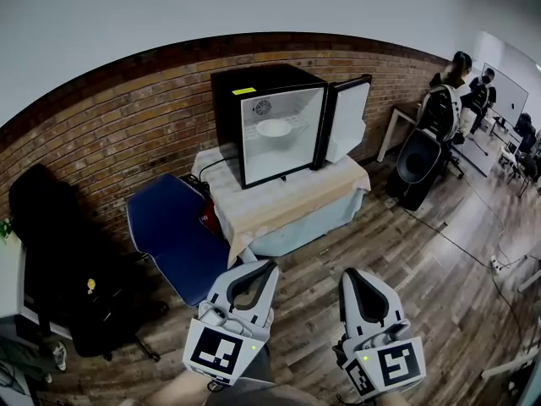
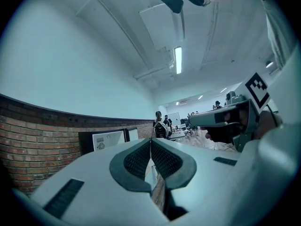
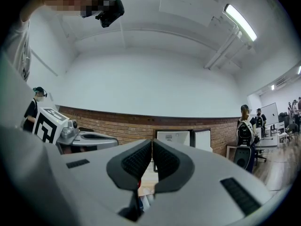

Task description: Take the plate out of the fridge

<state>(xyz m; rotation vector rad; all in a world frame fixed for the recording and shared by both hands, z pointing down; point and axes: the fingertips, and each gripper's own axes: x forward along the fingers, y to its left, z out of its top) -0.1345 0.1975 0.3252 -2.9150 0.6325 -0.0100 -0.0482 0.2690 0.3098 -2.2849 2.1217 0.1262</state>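
In the head view I see the fridge (image 1: pixel 226 117) standing open, the plate (image 1: pixel 275 128) on its shelf, well apart from me. Left gripper view: left gripper (image 2: pixel 150 141) clenched, empty. Right gripper view: right gripper (image 3: pixel 152 143) likewise. Everything remains.

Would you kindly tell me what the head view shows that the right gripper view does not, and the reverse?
Only the head view shows the white plate on the fridge's shelf, and the right gripper's own marker cube. Only the right gripper view shows the ceiling light and the head-mounted camera above. Both show the fridge with its door open, the brick wall, the left gripper, and the right gripper, shut with nothing held.
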